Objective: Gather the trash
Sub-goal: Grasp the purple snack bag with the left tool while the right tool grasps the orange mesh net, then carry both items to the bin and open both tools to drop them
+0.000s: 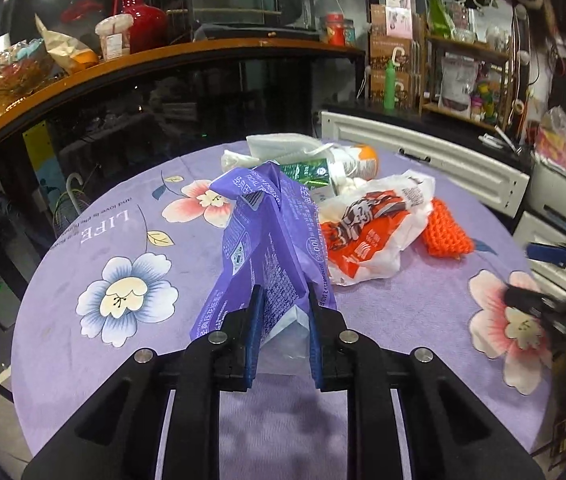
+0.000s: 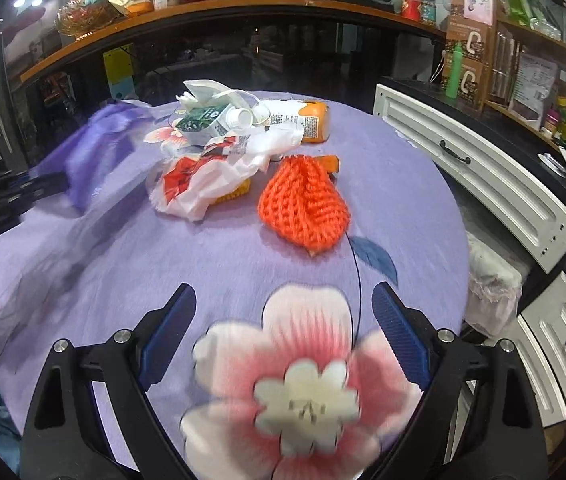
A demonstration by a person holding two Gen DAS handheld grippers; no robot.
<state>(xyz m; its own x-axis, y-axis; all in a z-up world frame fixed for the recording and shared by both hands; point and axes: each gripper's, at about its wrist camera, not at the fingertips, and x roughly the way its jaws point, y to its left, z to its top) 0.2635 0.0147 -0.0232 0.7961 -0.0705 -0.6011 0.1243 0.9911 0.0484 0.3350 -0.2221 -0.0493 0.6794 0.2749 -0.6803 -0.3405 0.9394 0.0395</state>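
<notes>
My left gripper is shut on a purple tissue wrapper and holds it above the round table. Behind it lie a red-and-white plastic bag, a green carton, white tissues and an orange-capped bottle. My right gripper is open and empty over the pink flower print, near the table's front. In the right wrist view the plastic bag, carton, bottle and the blurred purple wrapper show beyond it.
An orange knitted piece lies on the purple flowered tablecloth right of the bag. White drawers stand to the right. A dark glass counter with a wooden shelf stands behind the table.
</notes>
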